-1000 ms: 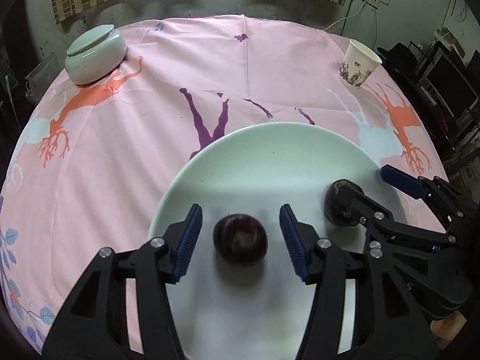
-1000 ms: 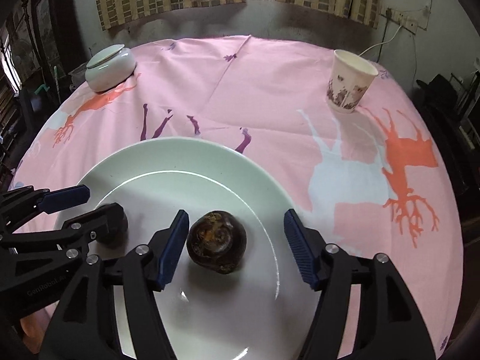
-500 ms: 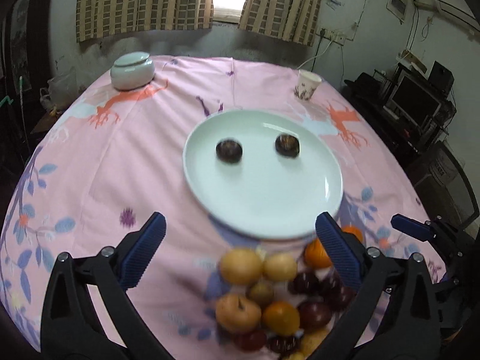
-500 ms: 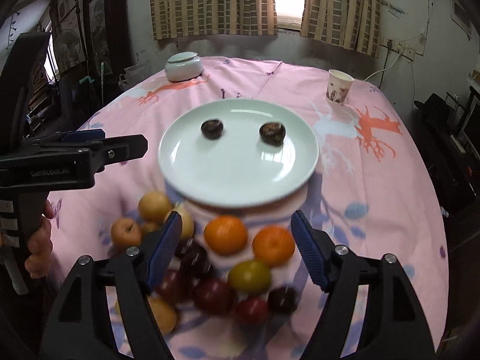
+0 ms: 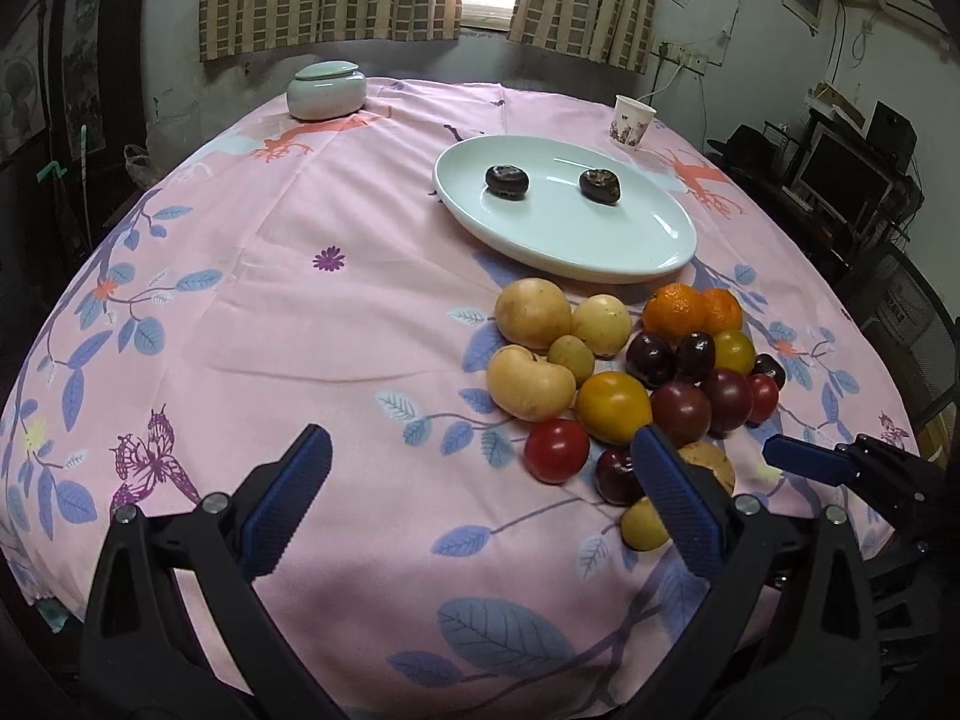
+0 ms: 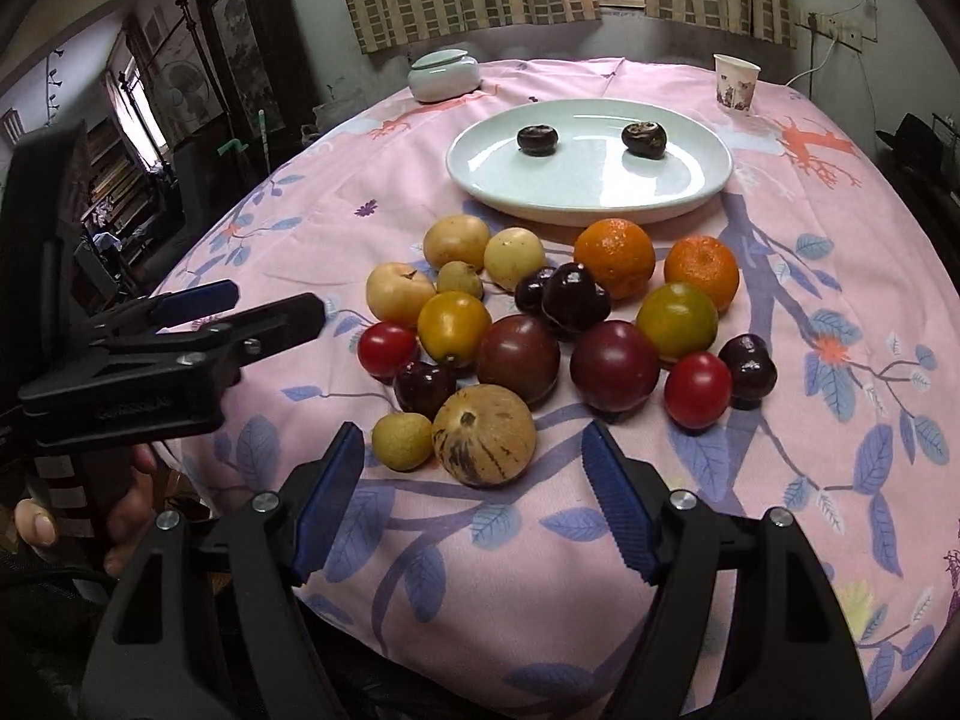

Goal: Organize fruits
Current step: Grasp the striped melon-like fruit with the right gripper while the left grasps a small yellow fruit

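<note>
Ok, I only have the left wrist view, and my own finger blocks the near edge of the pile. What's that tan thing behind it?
Observer: A round tan fruit with dark stripes, seen whole in the right wrist view, next to a small yellow fruit.
Operator: I see only one tip of the right gripper. Is it holding anything?
Observer: No. The right gripper is open and empty, and the tan fruit lies just ahead, between its fingers' line.
</note>
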